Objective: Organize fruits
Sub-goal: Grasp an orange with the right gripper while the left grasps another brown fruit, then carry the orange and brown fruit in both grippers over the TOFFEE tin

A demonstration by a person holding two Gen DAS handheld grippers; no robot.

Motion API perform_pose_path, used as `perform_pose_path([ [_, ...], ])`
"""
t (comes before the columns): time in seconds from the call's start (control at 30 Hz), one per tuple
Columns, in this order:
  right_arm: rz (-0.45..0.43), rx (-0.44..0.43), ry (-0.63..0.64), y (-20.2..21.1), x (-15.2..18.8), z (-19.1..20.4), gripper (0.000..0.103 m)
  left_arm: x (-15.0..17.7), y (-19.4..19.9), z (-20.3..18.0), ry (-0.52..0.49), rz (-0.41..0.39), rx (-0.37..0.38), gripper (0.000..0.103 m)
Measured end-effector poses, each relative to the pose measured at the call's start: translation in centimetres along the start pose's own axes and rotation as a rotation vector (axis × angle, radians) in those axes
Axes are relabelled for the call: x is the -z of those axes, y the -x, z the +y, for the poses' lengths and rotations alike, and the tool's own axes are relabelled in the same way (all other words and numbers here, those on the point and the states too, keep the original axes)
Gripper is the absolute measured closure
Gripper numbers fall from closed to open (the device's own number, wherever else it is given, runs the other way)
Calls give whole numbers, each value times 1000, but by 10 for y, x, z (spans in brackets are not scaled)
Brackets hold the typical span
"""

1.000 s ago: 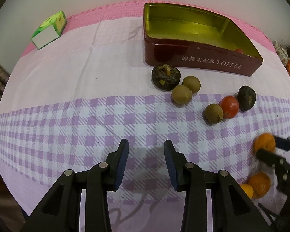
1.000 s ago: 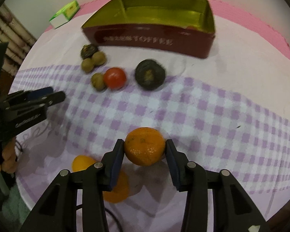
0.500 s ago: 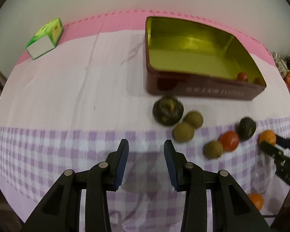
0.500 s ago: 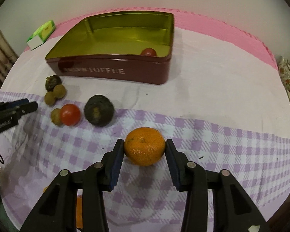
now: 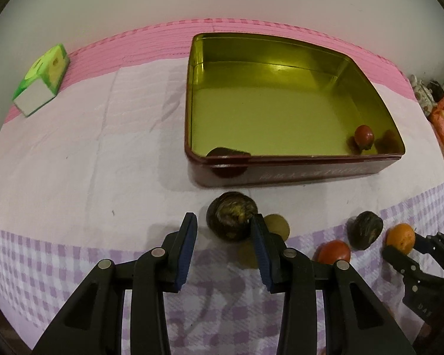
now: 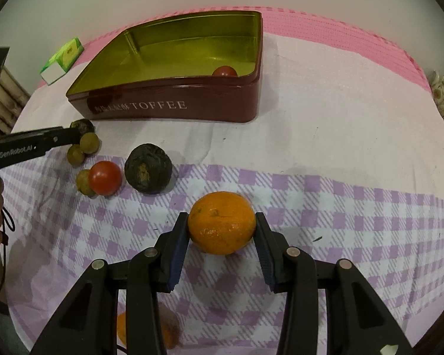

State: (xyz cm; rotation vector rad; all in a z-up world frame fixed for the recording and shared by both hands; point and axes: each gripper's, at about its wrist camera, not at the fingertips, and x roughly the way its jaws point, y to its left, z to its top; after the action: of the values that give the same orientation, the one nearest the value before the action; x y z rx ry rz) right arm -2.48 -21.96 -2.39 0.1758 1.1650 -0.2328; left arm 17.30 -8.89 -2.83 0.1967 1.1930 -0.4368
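One round orange mandarin [image 6: 222, 223] sits clamped in the right gripper [image 6: 222, 245], now nearer the maroon toffee tin [image 6: 174, 109] for dropping in. Left gripper [image 5: 223, 244], jaws parted and empty, has slid up around the dark wrinkled fruit [image 5: 231, 219] beside the tin.

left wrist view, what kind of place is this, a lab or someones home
Most likely a home. A cloth-covered table with pink and purple-check fabric stands against a plain wall, a reused toffee tin serves as the fruit box, and a patterned teapot sits at the right edge.
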Motion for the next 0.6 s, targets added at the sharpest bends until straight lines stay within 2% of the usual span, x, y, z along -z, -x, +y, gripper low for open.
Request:
perform_pose_path([
  [0.23,0,1,1,1,1,-2,63,-3,-4,-9,-11,-2,-9,64],
  [0.37,2,0,4,1,0,-2,63,-4,-10,-5,21,19,24,64],
  [0.6,4,1,3,0,-1,-3,63,-3,-10,-3,13,5,28,65],
])
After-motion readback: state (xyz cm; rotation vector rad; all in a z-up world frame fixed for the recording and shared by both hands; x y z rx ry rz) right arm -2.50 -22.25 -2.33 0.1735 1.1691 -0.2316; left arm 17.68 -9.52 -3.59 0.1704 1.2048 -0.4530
